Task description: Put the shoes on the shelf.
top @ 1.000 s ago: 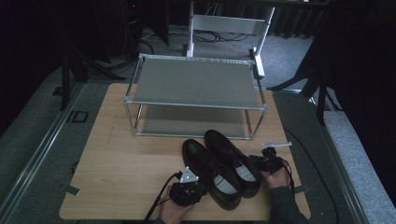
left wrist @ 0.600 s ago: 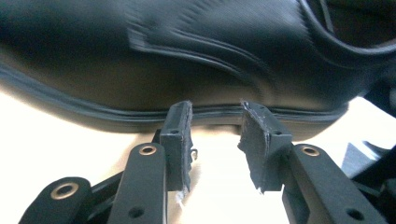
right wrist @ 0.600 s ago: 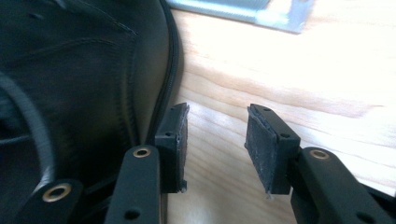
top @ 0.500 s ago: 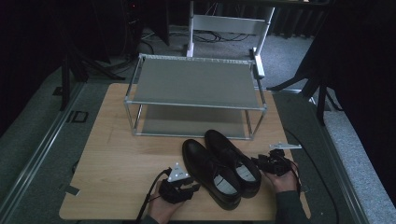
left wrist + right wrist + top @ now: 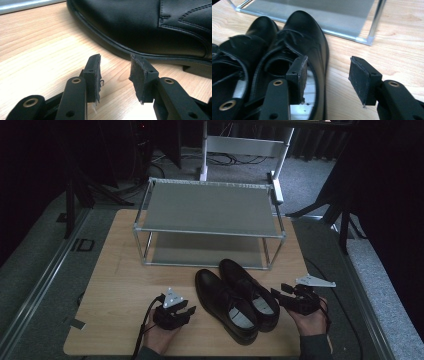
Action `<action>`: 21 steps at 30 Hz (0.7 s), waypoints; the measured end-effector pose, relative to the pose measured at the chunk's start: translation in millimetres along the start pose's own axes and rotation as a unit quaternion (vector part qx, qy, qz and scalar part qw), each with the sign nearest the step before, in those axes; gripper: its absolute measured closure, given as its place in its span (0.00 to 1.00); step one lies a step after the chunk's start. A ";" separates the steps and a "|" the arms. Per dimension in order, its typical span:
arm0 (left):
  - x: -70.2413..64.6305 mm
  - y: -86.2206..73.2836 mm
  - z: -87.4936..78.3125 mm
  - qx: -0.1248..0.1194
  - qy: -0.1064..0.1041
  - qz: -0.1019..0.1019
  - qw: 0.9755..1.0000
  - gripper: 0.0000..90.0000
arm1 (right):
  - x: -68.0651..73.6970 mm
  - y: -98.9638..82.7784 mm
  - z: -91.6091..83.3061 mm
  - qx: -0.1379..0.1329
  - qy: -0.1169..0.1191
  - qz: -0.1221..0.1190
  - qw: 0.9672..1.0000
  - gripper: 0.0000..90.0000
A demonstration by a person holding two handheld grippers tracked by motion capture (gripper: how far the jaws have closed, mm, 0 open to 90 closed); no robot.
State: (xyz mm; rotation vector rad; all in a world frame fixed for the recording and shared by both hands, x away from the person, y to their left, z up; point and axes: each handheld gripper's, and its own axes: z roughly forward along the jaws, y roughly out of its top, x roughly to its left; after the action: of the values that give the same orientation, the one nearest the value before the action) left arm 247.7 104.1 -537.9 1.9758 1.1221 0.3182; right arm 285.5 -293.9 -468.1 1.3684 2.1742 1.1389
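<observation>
A pair of black leather shoes [image 5: 237,302] is seen on the near half of the wooden table [image 5: 115,285], side by side and touching, toes pointed toward the far left, heels toward the near right. The left shoe [image 5: 222,304] lies slightly nearer than the right shoe [image 5: 250,292]. Pale insoles are seen inside both openings.

Just beyond the toes, a two-level metal shoe rack [image 5: 210,210] is placed on the far half of the table. Both of its grey shelves are bare. The lower shelf's near edge is close to the toes but apart from them.

The left gripper [image 5: 189,311] is held low over the table, to the left of the left shoe and just apart from it. In the left gripper view its jaws are seen parted, having just been opening, with only bare wood between the pads; the sole edge of the left shoe [image 5: 140,27] is seen beyond them, untouched.

The right gripper [image 5: 278,293] is held at the right of the pair, raised off the table, tips near the heel opening of the right shoe. Its jaws are likewise apart, having just been opening. In the right gripper view one jaw is seen over the opening of the right shoe [image 5: 304,45], the other over bare table; the shoe's side wall lies below the gap, and nothing is pressed by the pads.
</observation>
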 end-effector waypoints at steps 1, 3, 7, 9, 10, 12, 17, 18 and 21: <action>0.7 -0.5 -0.6 -0.001 0.002 -0.001 1.000 0.68 | 2.8 1.2 -0.7 0.000 -0.001 -0.007 1.000 0.54; 2.3 -1.4 -1.6 0.000 0.005 -0.001 1.000 0.67 | 8.2 3.4 -1.4 0.003 -0.004 -0.021 1.000 0.55; 5.5 -2.8 -2.8 -0.001 0.008 -0.003 1.000 0.67 | 17.3 6.3 -0.7 0.013 -0.004 -0.030 0.999 0.57; 6.8 -2.9 -3.8 -0.001 0.010 -0.005 1.000 0.67 | 20.9 7.3 -0.1 0.017 -0.003 -0.027 0.999 0.58; 7.2 -2.9 -4.2 -0.001 0.010 -0.004 1.000 0.67 | 22.5 7.8 0.1 0.019 0.000 -0.021 1.000 0.58; 7.2 -3.0 -4.6 -0.002 0.011 -0.005 1.000 0.67 | 25.7 8.8 0.3 0.025 0.005 -0.017 1.000 0.60; 6.8 -3.2 -4.1 -0.001 0.011 -0.004 1.000 0.67 | 36.3 10.5 0.9 0.046 0.007 -0.020 0.999 0.62; 6.8 -3.3 -4.0 -0.001 0.011 -0.004 1.000 0.67 | 38.2 10.8 0.9 0.049 0.007 -0.020 0.999 0.63; 6.8 -3.5 -4.0 -0.002 0.011 -0.005 1.000 0.67 | 42.3 11.6 -0.2 0.054 0.017 -0.014 0.998 0.64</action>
State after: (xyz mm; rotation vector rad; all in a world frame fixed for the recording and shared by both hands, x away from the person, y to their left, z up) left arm 247.3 112.6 -539.2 1.9682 1.1443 0.3379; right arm 271.8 -254.8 -453.5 1.3667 2.3028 1.0550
